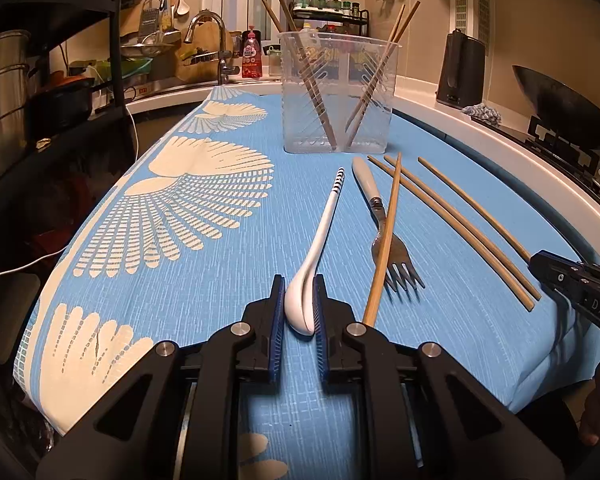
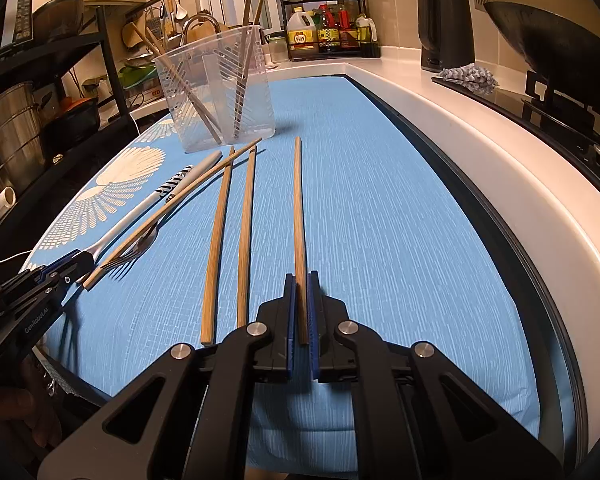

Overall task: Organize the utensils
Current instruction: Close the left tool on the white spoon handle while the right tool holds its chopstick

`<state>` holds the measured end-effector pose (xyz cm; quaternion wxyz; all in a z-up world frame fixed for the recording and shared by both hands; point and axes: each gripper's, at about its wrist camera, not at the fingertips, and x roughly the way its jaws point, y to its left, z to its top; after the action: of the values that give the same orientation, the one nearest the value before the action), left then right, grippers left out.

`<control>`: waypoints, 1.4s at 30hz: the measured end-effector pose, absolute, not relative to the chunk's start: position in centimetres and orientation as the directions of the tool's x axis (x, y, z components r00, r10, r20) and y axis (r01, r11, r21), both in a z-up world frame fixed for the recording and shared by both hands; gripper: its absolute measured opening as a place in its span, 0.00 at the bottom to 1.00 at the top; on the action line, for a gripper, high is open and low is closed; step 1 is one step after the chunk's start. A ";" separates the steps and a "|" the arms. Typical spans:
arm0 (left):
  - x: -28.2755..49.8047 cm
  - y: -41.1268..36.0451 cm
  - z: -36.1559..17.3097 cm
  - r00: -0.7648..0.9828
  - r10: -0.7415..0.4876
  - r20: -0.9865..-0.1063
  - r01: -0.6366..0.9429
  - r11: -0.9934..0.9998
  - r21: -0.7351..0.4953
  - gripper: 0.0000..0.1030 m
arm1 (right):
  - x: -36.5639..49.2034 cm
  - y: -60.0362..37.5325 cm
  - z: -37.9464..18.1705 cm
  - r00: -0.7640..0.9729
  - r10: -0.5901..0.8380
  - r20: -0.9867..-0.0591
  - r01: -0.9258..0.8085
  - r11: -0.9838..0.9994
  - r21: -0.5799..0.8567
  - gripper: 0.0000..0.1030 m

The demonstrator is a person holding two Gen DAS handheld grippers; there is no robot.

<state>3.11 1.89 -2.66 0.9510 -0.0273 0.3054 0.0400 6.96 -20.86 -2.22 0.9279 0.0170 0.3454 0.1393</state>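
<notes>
The white spoon (image 1: 314, 256) lies on the blue cloth (image 1: 220, 300) in front of the clear plastic holder (image 1: 337, 92), its striped handle tip pointing toward the holder and its bowl nearest the camera. The left gripper (image 1: 299, 312) is closed on that bowl, blue pads pressing both sides. The spoon looks like glazed ceramic: smooth, stiff, probably slippery and liable to chip, and a grip on the rounded bowl may let the long handle swing, so I judge the neck a steadier hold. To the right of the spoon, still short of the holder, lies a metal fork (image 1: 392, 248) with a pale handle, and a bamboo chopstick (image 1: 386, 240) rests across it. Further right are two more chopsticks side by side (image 2: 230, 240), thin, light, rigid and matt. The rightmost chopstick (image 2: 299, 216) is pinched at its near end by the right gripper (image 2: 299, 312), its tip aimed toward the holder. The holder is ribbed, translucent, tall, with several chopsticks already leaning inside.
</notes>
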 end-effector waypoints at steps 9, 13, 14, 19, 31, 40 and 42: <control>3.1 1.9 -2.7 0.811 0.059 -0.582 -0.092 0.995 -0.027 0.13 | 7.0 -20.8 -2.3 0.724 0.269 -0.635 -0.247 0.961 0.124 0.07; 3.1 1.9 -2.7 0.810 0.059 -0.583 -0.092 0.995 -0.028 0.13 | 7.0 -20.8 -2.3 0.726 0.266 -0.635 -0.247 0.961 0.120 0.07; 3.1 1.9 -2.7 0.810 0.059 -0.583 -0.092 0.995 -0.027 0.13 | 7.0 -20.8 -2.3 0.726 0.265 -0.635 -0.248 0.962 0.118 0.07; 3.2 1.7 -2.8 0.809 0.062 -0.585 -0.094 0.995 -0.024 0.16 | 7.0 -20.7 -2.2 0.725 0.265 -0.636 -0.249 0.961 0.117 0.07; 3.3 1.7 -2.8 0.806 0.057 -0.589 -0.094 0.995 -0.033 0.16 | 7.2 -20.3 -2.2 0.724 0.251 -0.642 -0.244 0.965 0.102 0.07; 3.3 1.8 -2.8 0.806 0.059 -0.589 -0.096 0.995 -0.031 0.16 | 7.3 -20.3 -2.1 0.723 0.238 -0.649 -0.218 0.969 0.113 0.05; 3.3 1.8 -2.8 0.806 0.058 -0.589 -0.094 0.995 -0.031 0.16 | 7.4 -20.3 -2.1 0.721 0.242 -0.649 -0.218 0.969 0.119 0.05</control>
<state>3.34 1.81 -2.79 0.9497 -0.0292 0.3091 0.0402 7.35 -20.32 -2.13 0.9275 0.0171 0.3524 0.1239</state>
